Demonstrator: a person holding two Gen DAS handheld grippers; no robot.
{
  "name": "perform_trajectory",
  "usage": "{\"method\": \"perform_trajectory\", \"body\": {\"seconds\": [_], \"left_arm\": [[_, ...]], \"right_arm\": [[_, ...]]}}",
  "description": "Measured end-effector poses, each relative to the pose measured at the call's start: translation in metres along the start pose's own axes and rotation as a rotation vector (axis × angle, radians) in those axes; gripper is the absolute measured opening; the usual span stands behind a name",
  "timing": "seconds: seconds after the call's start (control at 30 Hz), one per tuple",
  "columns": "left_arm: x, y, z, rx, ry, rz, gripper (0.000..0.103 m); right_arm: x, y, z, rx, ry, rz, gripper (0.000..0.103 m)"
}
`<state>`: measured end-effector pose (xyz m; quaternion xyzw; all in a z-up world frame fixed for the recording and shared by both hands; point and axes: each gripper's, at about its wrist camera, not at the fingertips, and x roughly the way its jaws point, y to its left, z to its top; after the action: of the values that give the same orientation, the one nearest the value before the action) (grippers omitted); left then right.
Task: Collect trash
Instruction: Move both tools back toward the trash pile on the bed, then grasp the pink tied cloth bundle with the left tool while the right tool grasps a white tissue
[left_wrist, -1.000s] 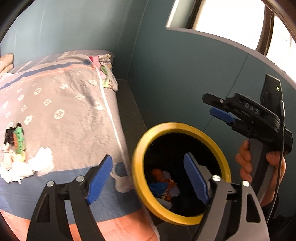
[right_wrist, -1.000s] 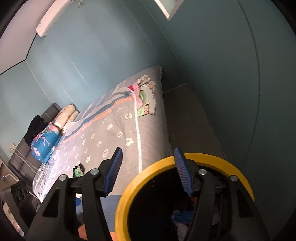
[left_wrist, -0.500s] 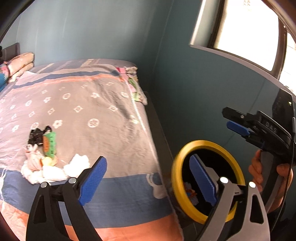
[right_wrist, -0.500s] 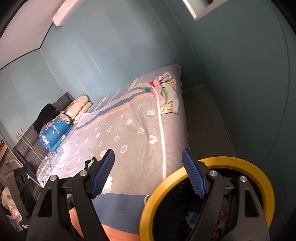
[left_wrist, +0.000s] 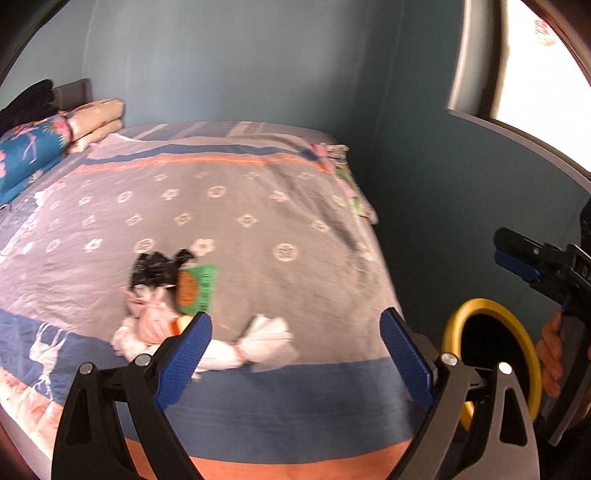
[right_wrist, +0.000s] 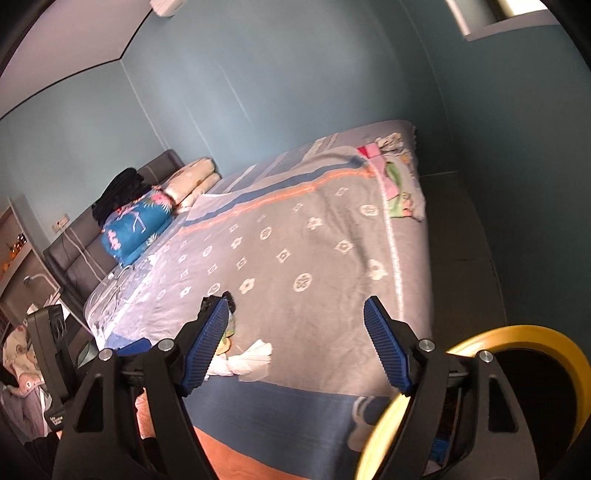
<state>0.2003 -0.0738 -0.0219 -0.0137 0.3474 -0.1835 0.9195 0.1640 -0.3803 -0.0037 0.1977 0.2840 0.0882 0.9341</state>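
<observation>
Trash pile (left_wrist: 173, 310) on bed (left_wrist: 258, 206), near its front edge, untouched.
White tissues, green packet, black wrapper bunched together; yellow-rimmed bin (left_wrist: 491, 354) on floor right of bed. Left gripper (left_wrist: 295, 354) and right gripper (right_wrist: 295, 339) both spread wide, nothing between jaws.

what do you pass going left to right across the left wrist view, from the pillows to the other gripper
blue flowered pillow → black wrapper → green packet → white tissue → yellow-rimmed bin → hand holding the right gripper
</observation>
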Motion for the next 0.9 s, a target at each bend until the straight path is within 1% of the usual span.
{"method": "perform_trajectory", "body": {"seconds": [0.13,0.23,0.37,0.67,0.9], "left_arm": [[0.005,0.034,0.003,-0.033,-0.003,0.05,0.089],[0.01,0.053,0.002,-0.042,-0.003,0.084,0.089],[0.02,0.079,0.001,-0.068,0.009,0.111,0.089],[0.048,0.125,-0.004,-0.136,0.045,0.136,0.089],[0.067,0.153,-0.007,-0.161,0.066,0.153,0.089]], "right_arm": [[0.025,0.018,-0.002,-0.017,0.029,0.02,0.073],[0.043,0.029,-0.004,-0.026,0.056,0.021,0.072],[0.07,0.046,-0.008,-0.04,0.098,0.024,0.072],[0.133,0.073,-0.023,-0.067,0.198,0.01,0.072],[0.172,0.081,-0.035,-0.066,0.263,-0.012,0.072]]}}
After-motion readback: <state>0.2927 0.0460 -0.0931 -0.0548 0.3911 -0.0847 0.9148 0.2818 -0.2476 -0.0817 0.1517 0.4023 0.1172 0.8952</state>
